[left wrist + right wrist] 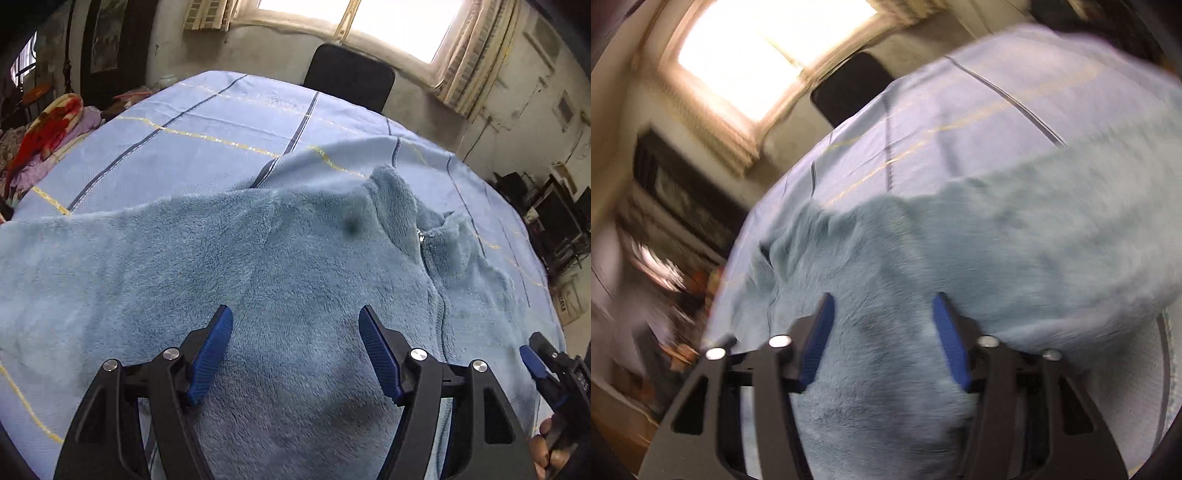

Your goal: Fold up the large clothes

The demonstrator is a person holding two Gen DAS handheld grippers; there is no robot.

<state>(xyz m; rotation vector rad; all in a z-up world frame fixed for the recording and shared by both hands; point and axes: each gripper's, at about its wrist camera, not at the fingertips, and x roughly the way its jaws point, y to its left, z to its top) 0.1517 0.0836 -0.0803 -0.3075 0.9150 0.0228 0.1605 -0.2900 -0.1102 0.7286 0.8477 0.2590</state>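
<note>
Garment: pale blue fluffy fleece zip jacket point(295, 258) looked soft, bulky; best pinched at hem.
Left gripper point(295, 332): spread wide, empty.
Right gripper point(882, 321): spread wide, empty.

We see daylight pouring from a blown-out white window point(354, 18) at the top of the left wrist view, glaring to pure white. That view is sharp, though its edges bow and darken at the corners. A soft dark smudge sits near centre on the fluffy pale-blue fleece garment point(258, 258). The right wrist view is smeared by motion blur throughout, worst at the left edge, its window point(764, 51) equally overexposed at the upper left.
</note>
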